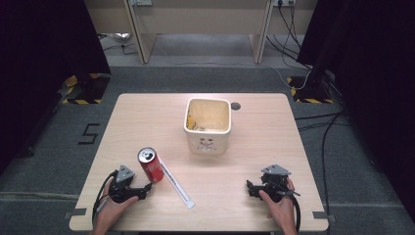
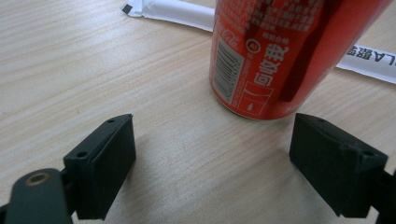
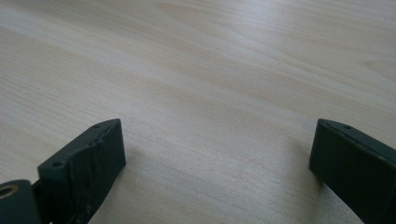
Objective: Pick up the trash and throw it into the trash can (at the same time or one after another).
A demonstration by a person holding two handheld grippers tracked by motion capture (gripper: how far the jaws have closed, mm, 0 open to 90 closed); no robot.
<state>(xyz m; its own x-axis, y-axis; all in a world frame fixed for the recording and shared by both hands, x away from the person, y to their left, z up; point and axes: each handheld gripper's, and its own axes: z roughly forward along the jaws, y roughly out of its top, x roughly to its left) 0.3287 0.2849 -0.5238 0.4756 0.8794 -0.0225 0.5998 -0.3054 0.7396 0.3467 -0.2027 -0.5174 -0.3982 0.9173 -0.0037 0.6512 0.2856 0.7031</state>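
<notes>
A red soda can (image 1: 150, 164) stands upright on the wooden table (image 1: 254, 147), left of centre. In the left gripper view the can (image 2: 275, 56) rises just beyond the jaws, apart from them. My left gripper (image 1: 145, 188) rests near the front left edge, open, its mouth (image 2: 212, 163) empty. A long white wrapped straw (image 1: 177, 186) lies slanting beside the can, and its wrapper (image 2: 177, 14) runs behind the can. My right gripper (image 1: 249, 188) sits near the front right edge, open over bare wood (image 3: 217, 163). A cream square bin (image 1: 207, 125) stands mid-table.
A small round hole (image 1: 235, 105) in the tabletop lies right of the bin. Black curtains flank the table, and cables (image 1: 323, 127) trail over the grey floor on the right. A pale desk frame (image 1: 200, 24) stands behind.
</notes>
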